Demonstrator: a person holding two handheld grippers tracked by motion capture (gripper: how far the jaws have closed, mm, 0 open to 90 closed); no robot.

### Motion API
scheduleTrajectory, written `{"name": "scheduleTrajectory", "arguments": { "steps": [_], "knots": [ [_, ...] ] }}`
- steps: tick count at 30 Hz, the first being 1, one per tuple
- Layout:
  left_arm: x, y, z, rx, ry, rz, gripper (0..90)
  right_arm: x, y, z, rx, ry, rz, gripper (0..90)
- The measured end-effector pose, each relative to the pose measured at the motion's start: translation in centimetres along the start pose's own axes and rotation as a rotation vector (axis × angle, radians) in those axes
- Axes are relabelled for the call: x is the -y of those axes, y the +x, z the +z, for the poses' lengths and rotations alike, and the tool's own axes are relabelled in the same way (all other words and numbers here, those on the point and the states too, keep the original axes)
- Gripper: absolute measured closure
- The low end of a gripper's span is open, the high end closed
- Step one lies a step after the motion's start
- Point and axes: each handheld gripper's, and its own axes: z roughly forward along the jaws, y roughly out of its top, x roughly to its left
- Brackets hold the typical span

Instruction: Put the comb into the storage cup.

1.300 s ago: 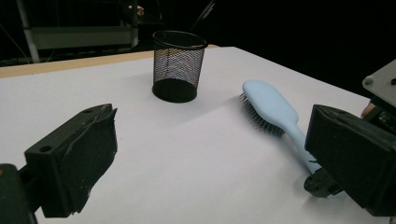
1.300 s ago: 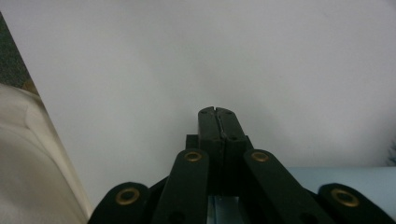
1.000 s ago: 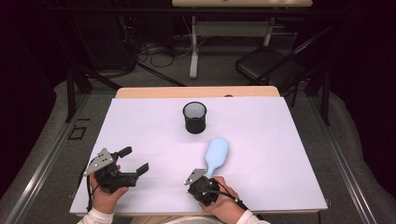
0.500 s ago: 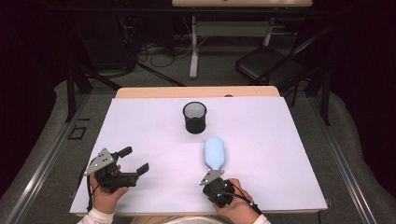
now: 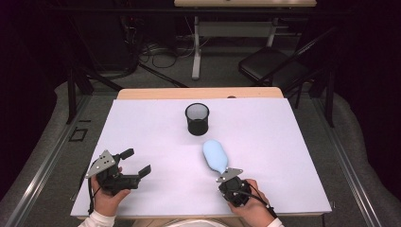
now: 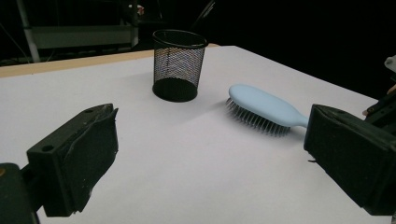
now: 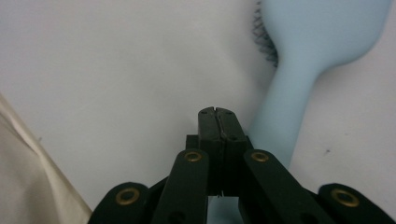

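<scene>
At the left of the high view, the left gripper [image 5: 135, 162] is held just above the table [image 5: 151, 118], its two black jaws set wide apart with nothing between them; in the left gripper view their pads are seen to be blocky, matt and slightly scuffed at the edges. A grey three-cornered plate is carried on top of it. The table is covered by a smooth, pale, matt sheet, with a strip of light wood left bare along the far edge. Near the middle of the far half a cup [image 5: 197, 118] of black wire mesh is stood upright, round and open at the top; from the left gripper view [image 6: 179, 63] nothing can be made out inside it through the mesh. Nearer and a little to the right, a brush [image 5: 215, 155] of smooth pale-blue plastic is laid, oval in the head and narrowed to a rounded handle, dark fine bristles [image 6: 252, 119] being turned down to the sheet. The right gripper [image 7: 218, 112] is found at the handle end of the brush [image 7: 299, 70], its jaws pressed together with nothing between them, the handle lying just beside them rather than clasped.
</scene>
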Motion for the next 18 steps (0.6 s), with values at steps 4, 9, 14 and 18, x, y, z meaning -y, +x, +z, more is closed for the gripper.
{"name": "scheduleTrajectory", "arguments": {
  "steps": [4, 9, 14, 18],
  "knots": [
    [0.0, 0.0, 0.0, 0.000, 0.000, 0.001, 2.8, 0.3, -0.9, -0.2, 0.021, 0.003, 0.026, 90.0],
    [0.0, 0.0, 0.0, -0.001, -0.001, -0.002, 2.8, 0.5, -1.6, -0.2, 0.042, 0.010, 0.041, 90.0],
    [0.0, 0.0, 0.0, -0.001, 0.000, 0.000, 2.8, 0.7, -2.6, -0.2, 0.059, 0.010, 0.066, 90.0],
    [0.0, 0.0, 0.1, -0.001, 0.000, 0.001, 2.8, 0.8, -3.1, -0.2, 0.063, 0.008, 0.077, 90.0]
  ]
}}
